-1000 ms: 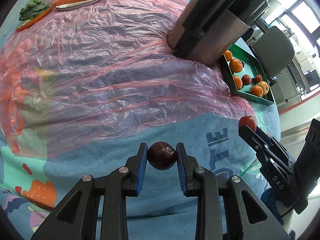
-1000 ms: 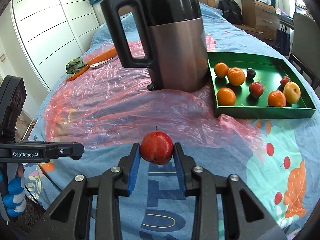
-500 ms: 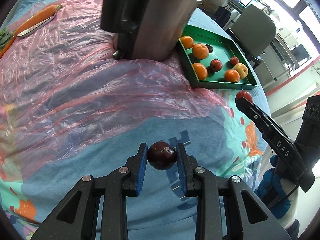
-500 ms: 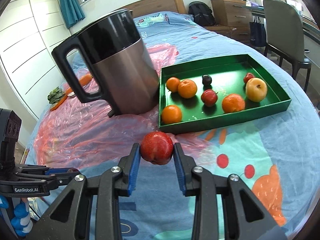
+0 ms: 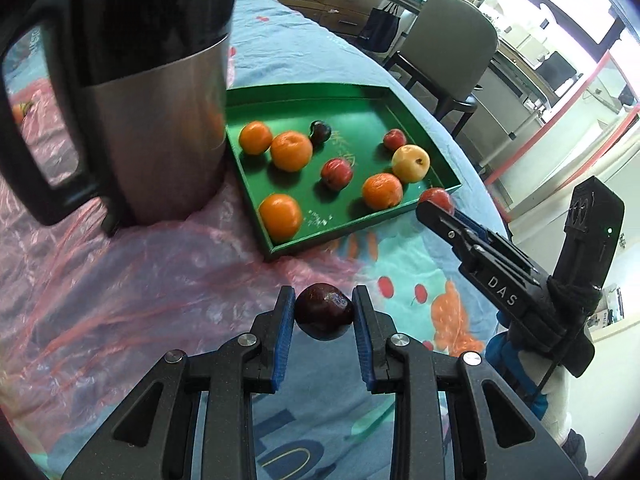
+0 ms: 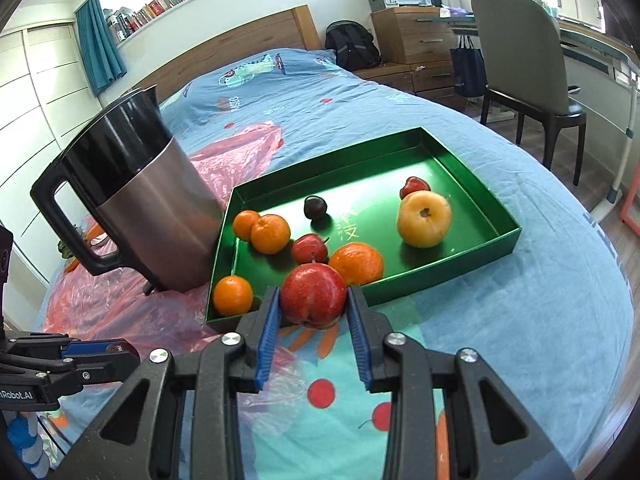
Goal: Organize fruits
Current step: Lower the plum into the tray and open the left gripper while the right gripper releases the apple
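My left gripper (image 5: 324,312) is shut on a dark plum (image 5: 323,310), held above the bedspread short of the green tray (image 5: 360,100). My right gripper (image 6: 313,302) is shut on a red apple (image 6: 313,298), held just before the tray's near wall (image 6: 440,276). The tray holds several oranges, a yellow apple (image 6: 424,218), small red fruits and a dark plum (image 6: 315,206). In the left wrist view the right gripper (image 5: 436,204) with its apple (image 5: 437,198) is at the tray's near right corner. In the right wrist view the left gripper (image 6: 120,350) shows at the lower left.
A steel and black kettle (image 6: 140,200) stands left of the tray on pink plastic sheeting (image 5: 120,288). All lies on a blue bedspread (image 6: 520,320). A chair (image 6: 524,64) and drawers (image 6: 412,36) stand beyond the bed on the right.
Both grippers have moved right and forward toward the green tray, each still holding its fruit. The tray and kettle look larger and closer now.
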Demonstrator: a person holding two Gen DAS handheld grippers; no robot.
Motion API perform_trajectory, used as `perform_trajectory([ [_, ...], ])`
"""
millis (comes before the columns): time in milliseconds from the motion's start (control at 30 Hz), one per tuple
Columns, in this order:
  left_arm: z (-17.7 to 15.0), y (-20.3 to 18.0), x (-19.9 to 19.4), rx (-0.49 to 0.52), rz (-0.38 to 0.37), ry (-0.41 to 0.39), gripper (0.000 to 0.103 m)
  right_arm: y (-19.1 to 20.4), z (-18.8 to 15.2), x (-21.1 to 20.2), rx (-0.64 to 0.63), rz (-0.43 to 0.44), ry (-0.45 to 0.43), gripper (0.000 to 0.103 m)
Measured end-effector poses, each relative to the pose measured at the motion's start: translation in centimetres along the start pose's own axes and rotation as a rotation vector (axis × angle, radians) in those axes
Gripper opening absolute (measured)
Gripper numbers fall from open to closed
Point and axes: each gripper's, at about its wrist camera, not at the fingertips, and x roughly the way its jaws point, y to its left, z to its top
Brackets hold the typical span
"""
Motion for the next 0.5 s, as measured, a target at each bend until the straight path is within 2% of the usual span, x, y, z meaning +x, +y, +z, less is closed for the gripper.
perform_trajectory([
  [100,2.0,-1.0,1.2,0.036,0.013,-0.020,0.024,-0.6,1.1,0.8,-0.007,0.000,-0.014,0.033],
  [300,5.0,-2.0,5.1,0.100,0.071,-0.011,0.024,-0.6,3.4,3.8,-0.037,0.001,-0.010,0.033],
  [500,5.9,-2.8,8.5,0.177,0.143,0.004,0.024,-0.8,4.5,7.3,-0.058,-0.014,0.015,0.033],
])
